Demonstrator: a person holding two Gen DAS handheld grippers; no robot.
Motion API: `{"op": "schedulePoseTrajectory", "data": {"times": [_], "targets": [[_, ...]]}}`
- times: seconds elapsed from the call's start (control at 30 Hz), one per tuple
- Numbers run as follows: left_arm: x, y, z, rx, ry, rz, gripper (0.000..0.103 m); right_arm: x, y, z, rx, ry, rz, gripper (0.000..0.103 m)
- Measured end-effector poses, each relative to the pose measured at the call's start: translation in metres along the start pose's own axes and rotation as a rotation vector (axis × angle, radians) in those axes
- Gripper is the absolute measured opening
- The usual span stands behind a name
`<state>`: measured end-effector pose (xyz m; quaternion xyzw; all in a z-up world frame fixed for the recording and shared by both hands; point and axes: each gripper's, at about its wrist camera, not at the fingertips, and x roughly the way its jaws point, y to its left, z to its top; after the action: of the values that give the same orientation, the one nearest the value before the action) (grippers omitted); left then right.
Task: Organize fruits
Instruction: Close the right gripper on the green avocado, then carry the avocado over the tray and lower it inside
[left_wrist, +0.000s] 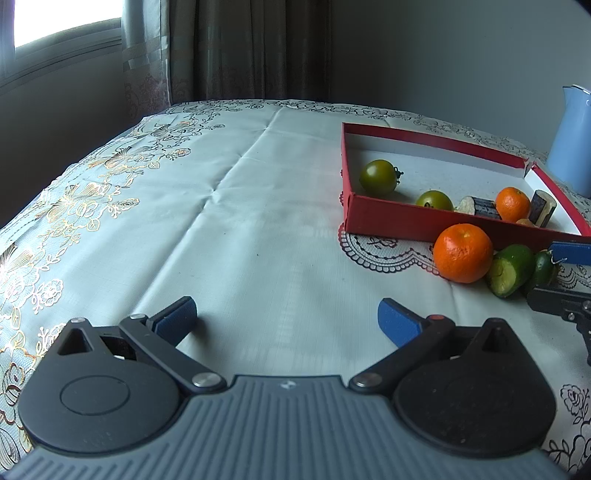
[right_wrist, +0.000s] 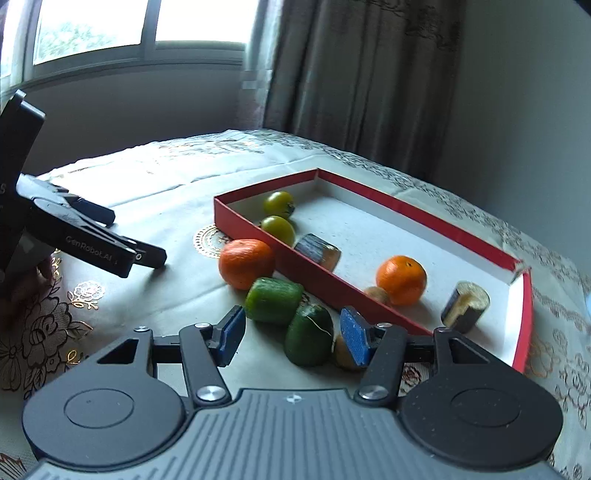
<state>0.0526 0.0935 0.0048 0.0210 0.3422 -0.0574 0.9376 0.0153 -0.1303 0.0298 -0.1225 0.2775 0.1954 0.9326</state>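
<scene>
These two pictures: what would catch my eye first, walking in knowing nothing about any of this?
Probably the red box on the tablecloth, holding two green tomatoes, an orange and some cut pieces. Next, the bright orange outside it, beside two green chunks by the box's near wall. The right hand-held gripper is open around the nearer chunk; the left hand-held gripper is open over bare cloth.

Both grippers share one build. The left gripper (left_wrist: 286, 319) has a ribbed grey body, two black round housings, black link arms with silver screws and blue pads (left_wrist: 397, 320). The right gripper (right_wrist: 291, 334) looks the same; white "GenRobot.AI" lettering shows at left frame.
</scene>
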Motion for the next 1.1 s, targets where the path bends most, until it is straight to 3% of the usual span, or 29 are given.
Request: {"op": "schedulePoseTrajectory", "data": {"times": [0.3,0.47,0.67,1.1], "targets": [[0.0,0.0,0.0,-0.001,-0.001,0.0,0.103,0.015,0.009,-0.001,-0.152,0.049,-0.115,0.055],[0.0,0.0,0.0,-0.001,-0.001,-0.001,0.103,0.014,0.018,-0.003,-0.217,0.05,-0.142,0.036],[0.0,0.0,0.0,-0.002,-0.002,-0.002,0.103,0.011,0.021,-0.003,-0.198,0.047,-0.155,0.03],[0.0,0.001,0.0,-0.002,-0.002,-0.002,0.103,-0.029,0.015,0.01,-0.109,-0.068,-0.174,0.029]]}}
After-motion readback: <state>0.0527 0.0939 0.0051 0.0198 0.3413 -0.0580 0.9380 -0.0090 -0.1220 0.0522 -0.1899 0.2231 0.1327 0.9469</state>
